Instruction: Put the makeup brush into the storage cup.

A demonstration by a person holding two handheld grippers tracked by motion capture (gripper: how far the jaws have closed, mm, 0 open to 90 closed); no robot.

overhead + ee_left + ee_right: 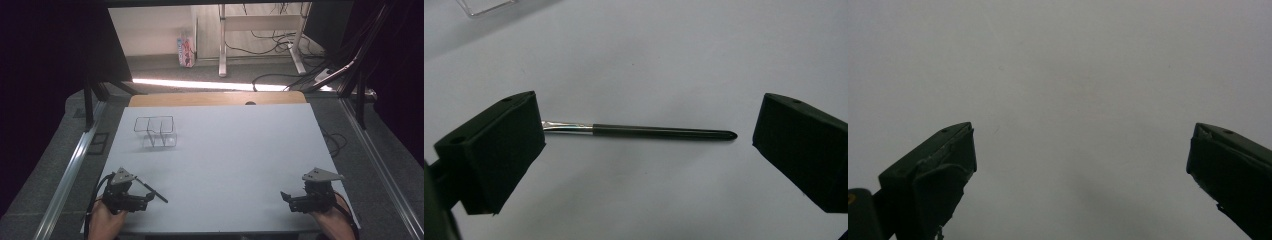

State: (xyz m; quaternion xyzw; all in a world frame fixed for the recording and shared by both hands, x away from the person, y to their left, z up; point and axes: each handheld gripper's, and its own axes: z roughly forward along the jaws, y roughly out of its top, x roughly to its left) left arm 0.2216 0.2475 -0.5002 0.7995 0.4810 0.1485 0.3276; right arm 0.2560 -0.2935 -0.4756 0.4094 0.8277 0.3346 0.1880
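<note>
A thin black brush with a silver ferrule lies flat on the white table sheet near the front left. My left gripper hovers over it, open. In the left gripper view the brush lies crosswise between the wide-apart jaws of this gripper. Its ferrule end runs behind the left jaw and its black tip stops short of the right jaw. Neither pad presses on it. My right gripper is open at the front right, over bare sheet with nothing between its jaws.
A clear plastic box with compartments stands at the back left of the sheet; its corner shows at the top left of the left gripper view. Metal rails run along both sides of the table. Cables and desk legs lie beyond.
</note>
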